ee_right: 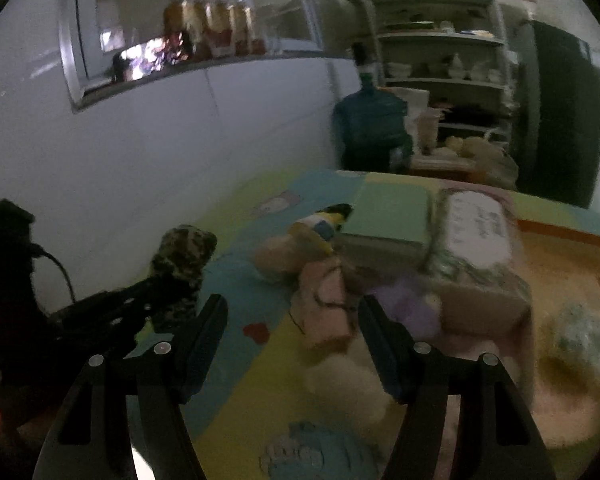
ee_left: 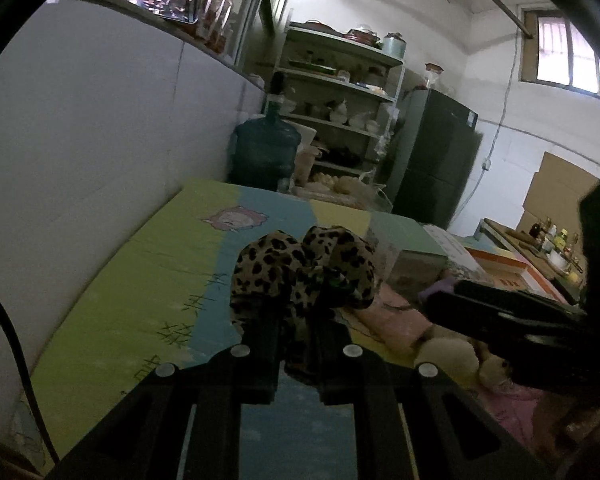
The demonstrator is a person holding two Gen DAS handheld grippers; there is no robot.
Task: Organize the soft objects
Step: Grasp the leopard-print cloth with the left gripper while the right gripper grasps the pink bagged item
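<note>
Left gripper (ee_left: 296,344): fingers clenched on the leopard-print cloth (ee_left: 300,276), which bunches up ahead of the tips, clear of the play mat (ee_left: 112,292).

Right gripper (ee_right: 292,344): fingers spread wide, nothing between them. Straight ahead and below lies the soft pile: pink plush toy (ee_right: 326,300), cream plush (ee_right: 348,384) nearer the camera, purple plush (ee_right: 408,304) toward the right finger. The pink toy's long axis runs roughly along the pointing line, so the right hand is the nearer one.

Storage boxes (ee_right: 388,216) sit just behind the pile. Room: water jug (ee_left: 264,148), shelving (ee_left: 340,92), dark fridge (ee_left: 436,160).
</note>
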